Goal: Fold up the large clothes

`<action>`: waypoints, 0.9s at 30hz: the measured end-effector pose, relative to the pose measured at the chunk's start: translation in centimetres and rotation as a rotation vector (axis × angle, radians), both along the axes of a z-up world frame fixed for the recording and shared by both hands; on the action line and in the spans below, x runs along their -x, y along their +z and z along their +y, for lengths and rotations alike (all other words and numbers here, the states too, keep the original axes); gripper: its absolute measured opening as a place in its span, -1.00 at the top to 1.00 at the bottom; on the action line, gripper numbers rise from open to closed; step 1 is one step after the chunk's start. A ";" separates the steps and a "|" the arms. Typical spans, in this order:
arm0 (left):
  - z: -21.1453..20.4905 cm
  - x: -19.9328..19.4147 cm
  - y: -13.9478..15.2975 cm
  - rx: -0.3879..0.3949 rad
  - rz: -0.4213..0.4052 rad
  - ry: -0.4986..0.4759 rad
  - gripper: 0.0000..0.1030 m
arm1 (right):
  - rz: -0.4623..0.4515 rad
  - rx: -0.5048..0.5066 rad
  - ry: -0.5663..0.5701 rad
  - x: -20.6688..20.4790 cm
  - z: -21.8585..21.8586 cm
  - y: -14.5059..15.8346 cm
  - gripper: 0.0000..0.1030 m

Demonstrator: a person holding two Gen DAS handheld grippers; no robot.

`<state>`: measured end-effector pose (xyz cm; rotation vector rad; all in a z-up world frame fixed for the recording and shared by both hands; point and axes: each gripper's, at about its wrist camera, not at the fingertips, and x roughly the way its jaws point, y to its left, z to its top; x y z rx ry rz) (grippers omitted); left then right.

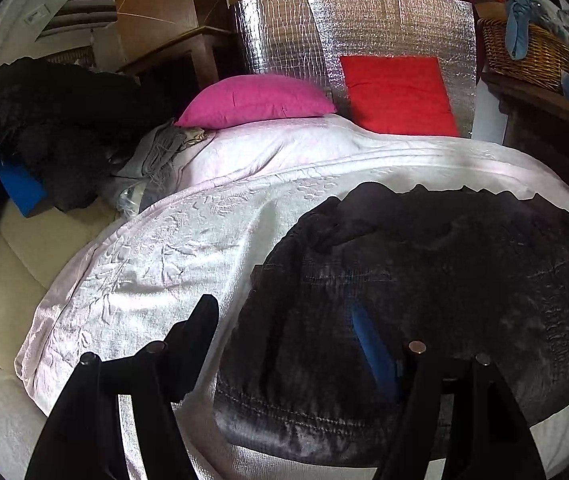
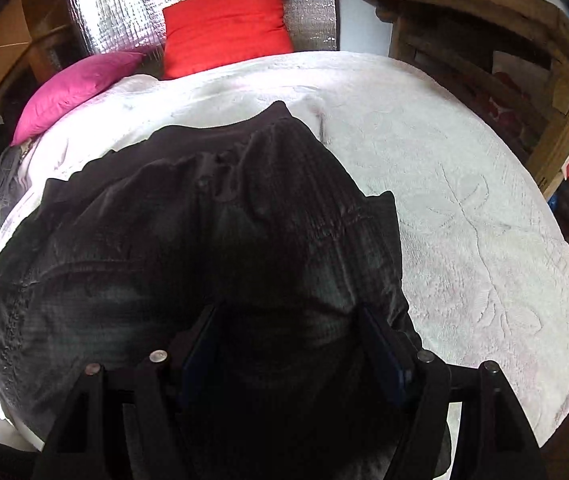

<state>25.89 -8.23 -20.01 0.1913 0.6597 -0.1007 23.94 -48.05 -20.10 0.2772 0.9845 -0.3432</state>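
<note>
The dark grey ribbed garment (image 2: 188, 240) lies on the white embossed bedspread (image 2: 464, 200); the left claw (image 1: 296, 340) and right claw (image 2: 296, 340) hover released; the pink pillow (image 1: 256, 100) lies at eleven o'clock.

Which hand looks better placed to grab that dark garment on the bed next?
Probably the right. The right gripper has its open jaws straddling the dark garment, low over the fabric. The left gripper sits at the garment's edge, one finger over the white bedspread.

dark garment (image 1: 424, 280) lies spread on white bedspread (image 1: 156, 264), left gripper (image 1: 288, 340) wide apart.
</note>
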 end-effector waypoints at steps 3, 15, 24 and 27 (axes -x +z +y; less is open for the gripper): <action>-0.2 0.1 0.0 0.002 0.001 -0.003 -0.37 | 0.002 0.011 -0.003 0.1 0.0 0.0 -0.44; -0.2 0.2 0.2 0.003 -0.002 -0.010 -0.37 | 0.003 0.011 -0.005 0.2 0.1 0.1 -0.44; -0.1 0.4 0.4 0.010 -0.008 -0.011 -0.37 | 0.002 0.010 -0.005 0.2 0.0 0.1 -0.44; -0.1 0.4 0.4 0.011 -0.006 -0.012 -0.37 | 0.003 0.012 -0.005 0.2 0.1 0.2 -0.44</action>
